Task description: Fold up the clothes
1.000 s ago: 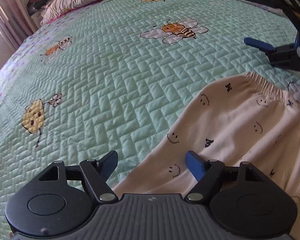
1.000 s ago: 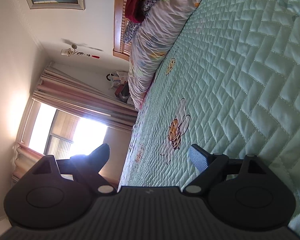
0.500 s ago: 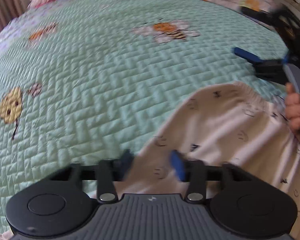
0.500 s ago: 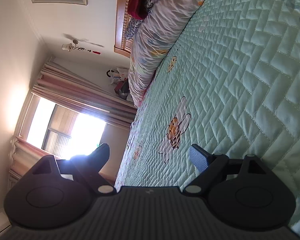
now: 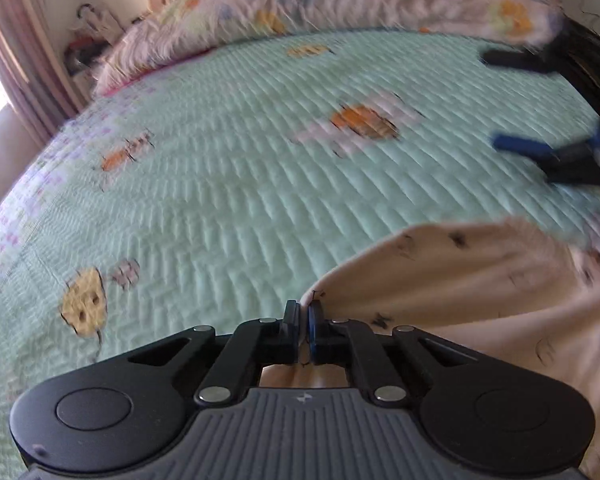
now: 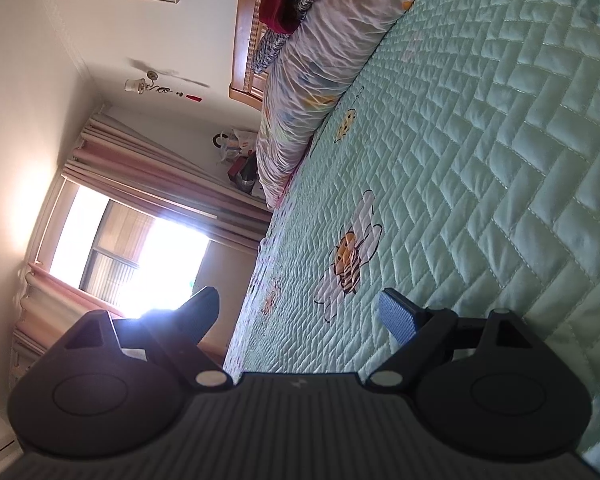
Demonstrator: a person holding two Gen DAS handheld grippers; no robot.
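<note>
The left hand-held gripper point(image 5: 304, 322) is pinching the edge of the pale clothes point(image 5: 480, 292) with the little smiley faces. Its two pads are squeezing tight on a small fold of the cloth. I think it is holding the edge like this so it can lift that side and fold it over.

The clothes are lying on the green bed cover point(image 5: 228, 184), from about 3 o'clock down to 5 o'clock in the left view. The cloth is bunching up near the pads, so it looks like it is being pulled.

The right hand-held gripper point(image 6: 300, 312) is standing wide with nothing between its pads. It is pointing along the bed, maybe waiting for its turn to grab.

The left view is showing the clothes and the other gripper at about 2 o'clock. The right view is not showing the clothes at all. It is showing the bee picture point(image 6: 350, 256), the window point(image 6: 132, 248) at 9 o'clock and the rolled quilt point(image 6: 312, 68) at 12 o'clock.
</note>
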